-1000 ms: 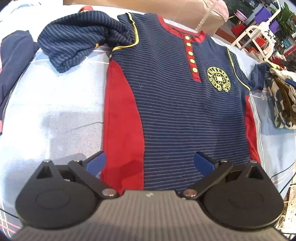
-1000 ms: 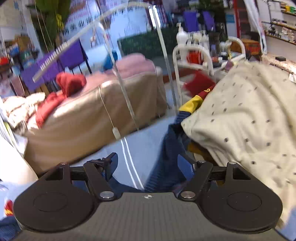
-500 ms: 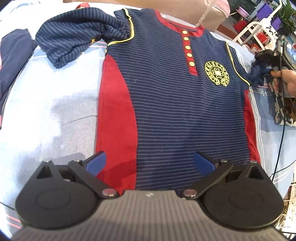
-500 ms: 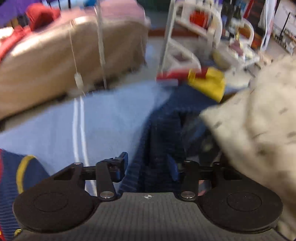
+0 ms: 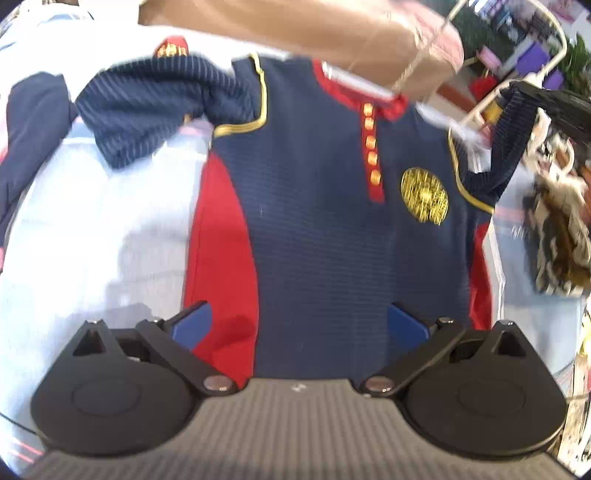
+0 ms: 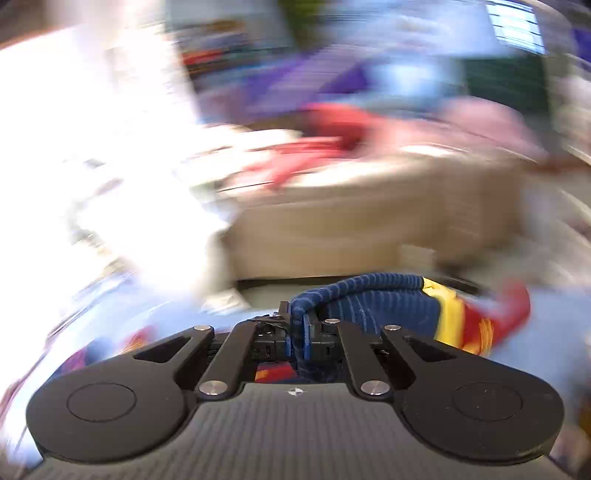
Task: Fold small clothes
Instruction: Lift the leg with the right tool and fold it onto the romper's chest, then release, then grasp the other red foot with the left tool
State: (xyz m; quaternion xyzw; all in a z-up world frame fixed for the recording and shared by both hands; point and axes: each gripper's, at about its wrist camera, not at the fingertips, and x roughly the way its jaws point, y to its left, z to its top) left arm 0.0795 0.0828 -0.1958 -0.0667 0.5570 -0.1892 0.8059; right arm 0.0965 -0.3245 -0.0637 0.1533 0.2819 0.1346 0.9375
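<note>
The small navy striped shirt lies face up on the pale blue worktop, its long axis running from the hem at the near edge, by the left claw, up to the red collar at the far side. A red button placket runs down from the neck, a yellow round badge sits on the chest, and red panels flank both sides. One sleeve lies bunched and spread out sideways at the upper left; the other sleeve is lifted off the worktop at the upper right, pulled up towards the dark right claw.

The left claw hangs over the hem with its blue pads spread wide, nothing between them. The right claw is closing, its jaws nearly together and pinching the navy sleeve cuff, whose yellow and red trim trails off to the right; everything beyond is too blurred to tell.

There is bare blue worktop to the left of the shirt. A second dark navy garment lies at the far left edge, and a patterned heap of clothes crowds the right edge. A tan covered mass stands just past the collar
</note>
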